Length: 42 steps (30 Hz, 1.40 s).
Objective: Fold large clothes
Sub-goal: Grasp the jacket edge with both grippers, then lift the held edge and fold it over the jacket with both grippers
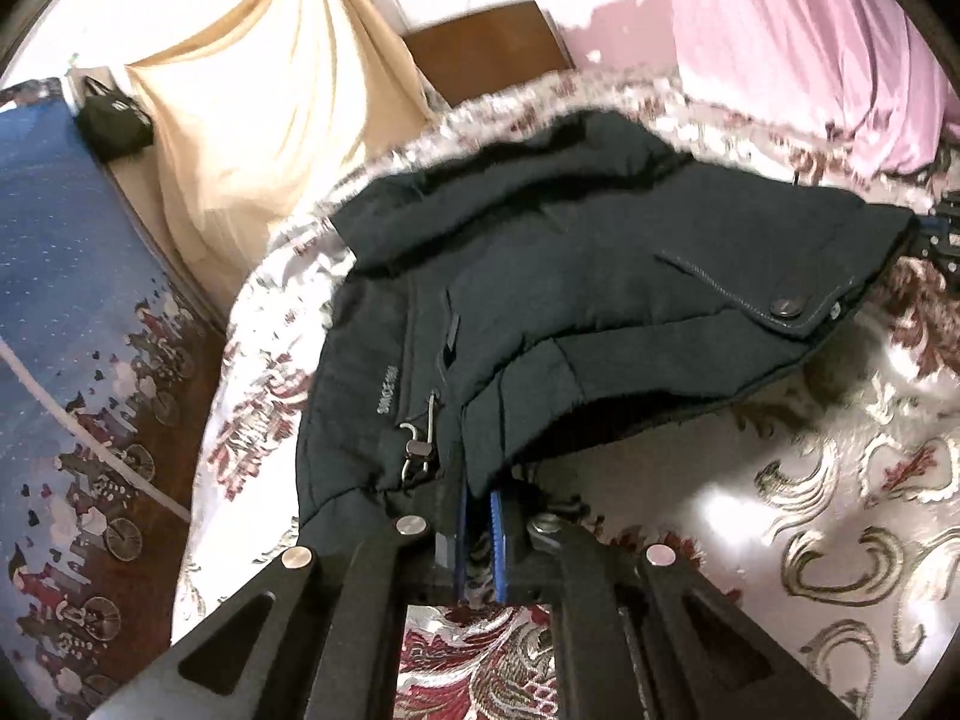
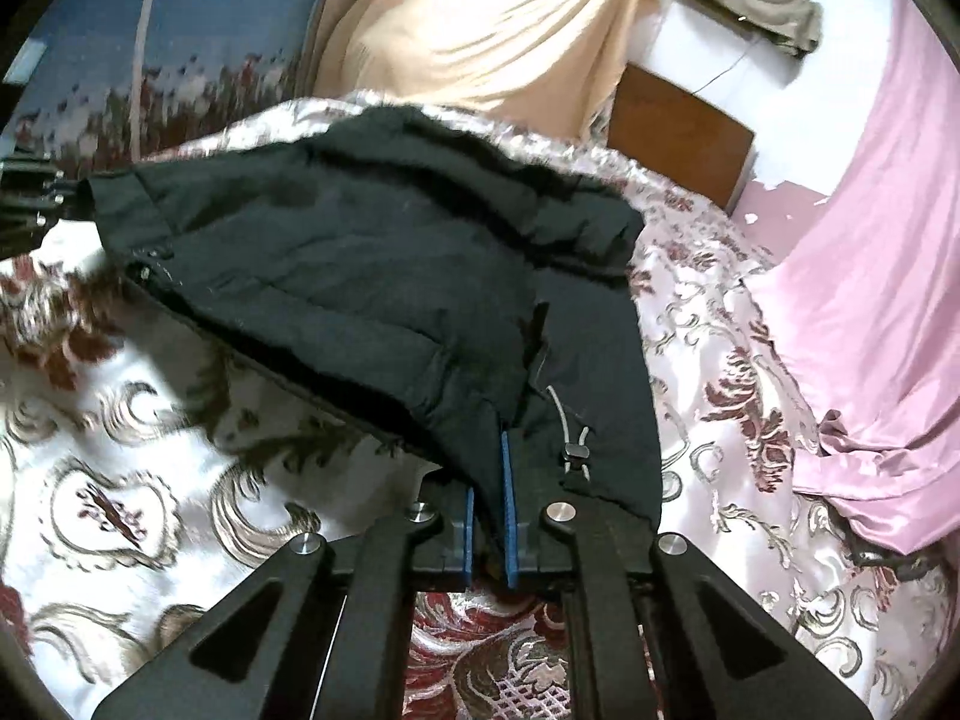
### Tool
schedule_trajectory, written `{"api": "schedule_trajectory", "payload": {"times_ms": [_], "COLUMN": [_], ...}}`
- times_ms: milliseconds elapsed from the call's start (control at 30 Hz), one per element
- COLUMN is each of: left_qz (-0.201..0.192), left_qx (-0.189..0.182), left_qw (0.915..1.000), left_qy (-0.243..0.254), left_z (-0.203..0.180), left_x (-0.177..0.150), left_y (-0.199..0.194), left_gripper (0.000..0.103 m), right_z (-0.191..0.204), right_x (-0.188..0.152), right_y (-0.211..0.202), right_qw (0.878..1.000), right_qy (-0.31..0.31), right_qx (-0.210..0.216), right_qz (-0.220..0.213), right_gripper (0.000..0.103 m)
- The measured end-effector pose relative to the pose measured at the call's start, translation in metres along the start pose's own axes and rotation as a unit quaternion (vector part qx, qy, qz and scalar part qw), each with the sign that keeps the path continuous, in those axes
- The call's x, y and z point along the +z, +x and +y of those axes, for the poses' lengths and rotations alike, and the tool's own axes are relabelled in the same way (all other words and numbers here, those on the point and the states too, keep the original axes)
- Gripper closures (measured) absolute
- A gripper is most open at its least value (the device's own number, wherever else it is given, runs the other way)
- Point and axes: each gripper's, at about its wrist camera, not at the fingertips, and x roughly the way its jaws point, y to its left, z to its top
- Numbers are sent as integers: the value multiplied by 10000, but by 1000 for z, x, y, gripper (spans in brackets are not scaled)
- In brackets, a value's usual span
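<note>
A dark padded jacket (image 1: 570, 276) is lifted over a bed with a floral satin cover (image 1: 840, 480). My left gripper (image 1: 477, 498) is shut on the jacket's near hem, by a drawcord toggle (image 1: 417, 450). The right gripper (image 1: 942, 228) shows at the far right, holding the jacket's other corner. In the right wrist view the jacket (image 2: 360, 264) hangs from my right gripper (image 2: 489, 480), whose blue pads pinch its hem beside a cord toggle (image 2: 576, 450). The left gripper (image 2: 30, 198) shows at the far left on the other corner.
A pink sheet (image 2: 870, 276) lies on the bed's right side. A cream curtain (image 1: 264, 96) hangs beyond the bed, by a brown wooden nightstand (image 1: 486, 54). A blue patterned cloth (image 1: 66, 324) is at left, with a black bag (image 1: 114, 120) behind it.
</note>
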Motion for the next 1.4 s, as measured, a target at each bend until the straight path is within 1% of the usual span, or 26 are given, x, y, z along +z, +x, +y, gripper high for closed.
{"api": "schedule_trajectory", "payload": {"times_ms": [67,167,333,567,700,800,867,967,1067,1200,1400], "left_qz": [-112,-174,-226,-378,-408,-390,-381,-427,-542,-777,-932], "left_qx": [13,-20,-132,-382,-517,-584,-653,-623,-578,-466,-326], "left_qw": [9999,9998,9995,9980,9964,9950,9938,9938,9937,9914,9890], "left_qy": [-46,-114,-150,-330,-538,-714,-813,-815,-790,-941,-1103], "left_z": [1,2,-6,-15,-9,1,10,17,27,43,64], "left_x": [-3,-9,-26,-55,-52,-36,-18,5,33,74,132], "left_y": [-11,-25,-56,-111,-121,-121,-119,-114,-106,-87,-45], "left_gripper": [97,97,97,97,97,97,97,97,97,97,97], "right_z": [-3,-4,-4,-10,-12,-18,-23,-31,-42,-57,-80], "right_x": [-2,-8,-29,-63,-66,-50,-35,-7,28,69,130], "right_y": [-10,-25,-56,-117,-138,-142,-142,-138,-128,-108,-63], "right_qw": [9998,9992,9987,9969,9960,9950,9947,9939,9923,9900,9867], "right_qy": [161,260,396,653,725,771,726,697,818,902,1016], "right_qx": [15,59,176,268,185,159,86,-12,-28,-140,-279], "right_qz": [-151,-287,-270,-358,-493,-612,-723,-850,-929,-1078,-1238], "right_gripper": [97,98,98,98,98,98,98,98,98,98,98]}}
